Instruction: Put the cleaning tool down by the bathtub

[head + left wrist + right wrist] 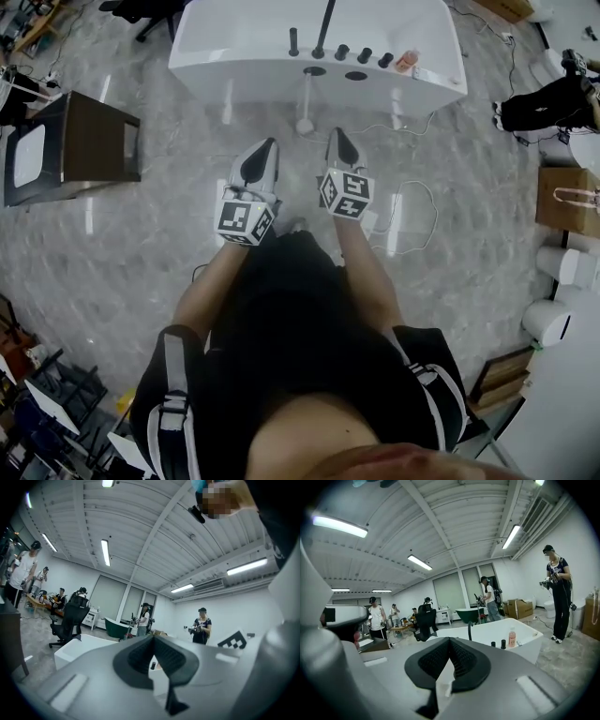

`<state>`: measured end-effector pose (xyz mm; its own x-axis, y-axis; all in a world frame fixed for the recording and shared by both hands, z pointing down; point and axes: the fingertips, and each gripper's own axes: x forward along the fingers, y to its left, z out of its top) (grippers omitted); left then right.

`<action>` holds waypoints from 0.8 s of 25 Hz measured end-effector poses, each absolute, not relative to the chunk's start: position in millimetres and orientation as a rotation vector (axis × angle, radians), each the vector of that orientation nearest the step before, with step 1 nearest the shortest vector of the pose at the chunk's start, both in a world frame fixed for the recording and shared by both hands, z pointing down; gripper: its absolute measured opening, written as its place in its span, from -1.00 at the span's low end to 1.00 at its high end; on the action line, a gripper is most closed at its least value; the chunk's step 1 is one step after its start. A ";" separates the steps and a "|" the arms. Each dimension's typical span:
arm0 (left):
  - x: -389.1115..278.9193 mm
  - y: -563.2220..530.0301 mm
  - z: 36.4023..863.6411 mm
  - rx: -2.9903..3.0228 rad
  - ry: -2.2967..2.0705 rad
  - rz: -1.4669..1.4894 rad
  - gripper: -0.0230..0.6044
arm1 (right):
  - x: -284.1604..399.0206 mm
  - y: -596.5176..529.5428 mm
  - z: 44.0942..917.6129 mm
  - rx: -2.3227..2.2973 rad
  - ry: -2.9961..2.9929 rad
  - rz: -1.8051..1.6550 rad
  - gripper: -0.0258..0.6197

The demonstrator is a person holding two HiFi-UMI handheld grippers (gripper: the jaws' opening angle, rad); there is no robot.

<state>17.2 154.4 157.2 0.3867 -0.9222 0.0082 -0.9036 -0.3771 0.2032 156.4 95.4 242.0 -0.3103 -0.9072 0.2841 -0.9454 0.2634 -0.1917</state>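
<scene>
The person's black top (291, 319) fills the bottom of the head view and hides the floor under it. Two bare arms reach out from it. The left gripper (270, 142) has its jaws together, with nothing in them. The right gripper (336, 133) is closed and empty too.

The white bathtub (244, 37) is cut off at the top of the picture. The cleaning tool (305, 125) looks like a thin white stick with a round end. It rests on the grey floor (141, 244) against the side of the bathtub. Its top is hard to see, white on white. It sits just ahead of both grippers, touching neither.
</scene>
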 end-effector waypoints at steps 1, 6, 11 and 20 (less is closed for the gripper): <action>18.3 158.3 152.4 2.475 -1.635 -0.166 -0.90 | 155.2 101.8 230.8 1.764 -2.421 0.470 -0.92; 11.4 176.4 138.8 2.486 -1.611 -0.185 -0.90 | 139.2 136.2 192.5 1.736 -2.479 0.378 -0.92; -9.4 181.3 133.4 2.485 -1.596 -0.188 -0.90 | 116.1 152.4 168.8 1.724 -2.520 0.385 -0.92; -29.8 185.9 123.9 2.553 -1.560 -0.196 -0.90 | 95.2 168.0 164.3 1.733 -2.493 0.359 -0.92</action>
<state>-29.8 185.9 123.9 0.4527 -0.8909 -0.0363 -0.8722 -0.4509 0.1896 95.2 168.0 164.3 -0.3552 -0.9128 0.2015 -0.9326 0.3313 -0.1434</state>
